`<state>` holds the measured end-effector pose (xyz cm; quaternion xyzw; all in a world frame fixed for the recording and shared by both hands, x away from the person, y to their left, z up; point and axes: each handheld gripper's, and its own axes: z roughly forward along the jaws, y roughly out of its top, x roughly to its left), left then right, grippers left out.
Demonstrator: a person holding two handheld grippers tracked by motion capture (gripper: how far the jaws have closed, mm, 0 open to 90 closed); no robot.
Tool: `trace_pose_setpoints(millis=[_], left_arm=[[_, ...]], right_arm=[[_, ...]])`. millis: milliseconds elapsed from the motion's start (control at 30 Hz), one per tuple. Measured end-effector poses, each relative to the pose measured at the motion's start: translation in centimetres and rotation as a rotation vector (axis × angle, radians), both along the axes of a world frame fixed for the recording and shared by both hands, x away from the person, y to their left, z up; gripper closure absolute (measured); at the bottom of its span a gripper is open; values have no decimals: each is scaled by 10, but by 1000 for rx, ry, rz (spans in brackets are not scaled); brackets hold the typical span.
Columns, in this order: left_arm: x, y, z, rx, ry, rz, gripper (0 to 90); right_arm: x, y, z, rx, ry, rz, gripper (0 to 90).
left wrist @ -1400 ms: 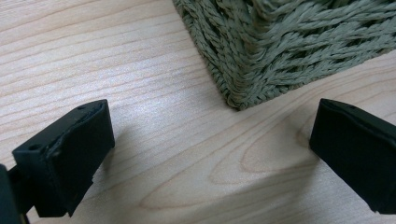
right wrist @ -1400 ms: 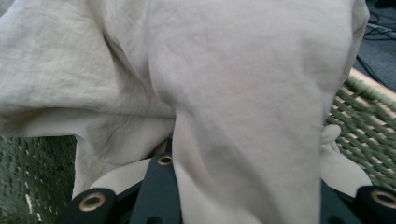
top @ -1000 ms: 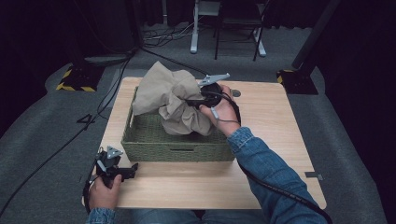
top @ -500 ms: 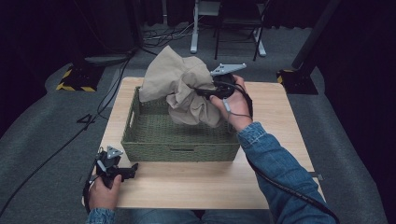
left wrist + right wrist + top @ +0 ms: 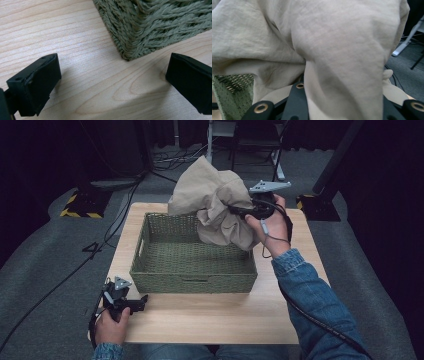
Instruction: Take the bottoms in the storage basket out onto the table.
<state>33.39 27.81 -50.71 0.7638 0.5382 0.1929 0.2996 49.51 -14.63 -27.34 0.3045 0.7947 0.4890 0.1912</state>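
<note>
The beige cloth (image 5: 217, 207) is held bunched in the right tongs (image 5: 239, 211), clamped on its folds, and hangs above the far right corner of the green woven basket (image 5: 192, 282), probably for lifting clear. The left tongs (image 5: 140, 301), jaws apart with nothing between them, rest on the counter (image 5: 210, 320) just beside the basket's near left corner. Bare counter is left along the near edge.

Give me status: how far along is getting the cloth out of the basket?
Done: the beige cloth is off the floor of the green woven basket, bunched in the right gripper. In hand: it hangs over the basket's far right corner. Left: carry it clear and set it down. The left gripper rests open on the table.
</note>
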Motion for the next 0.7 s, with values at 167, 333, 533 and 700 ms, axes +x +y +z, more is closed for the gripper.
trace_pose_setpoints(millis=[167, 333, 533, 700], left_arm=[[0, 0, 0, 0, -1, 1, 1], [0, 0, 0, 0, -2, 2, 1], [0, 0, 0, -3, -1, 3, 1], [0, 0, 0, -1, -1, -3, 2]], right_arm=[[0, -20, 6, 5, -9, -39, 735], [1, -41, 8, 9, -17, -83, 735], [5, -64, 9, -6, -21, -139, 735], [7, -80, 8, -48, -33, -195, 734]])
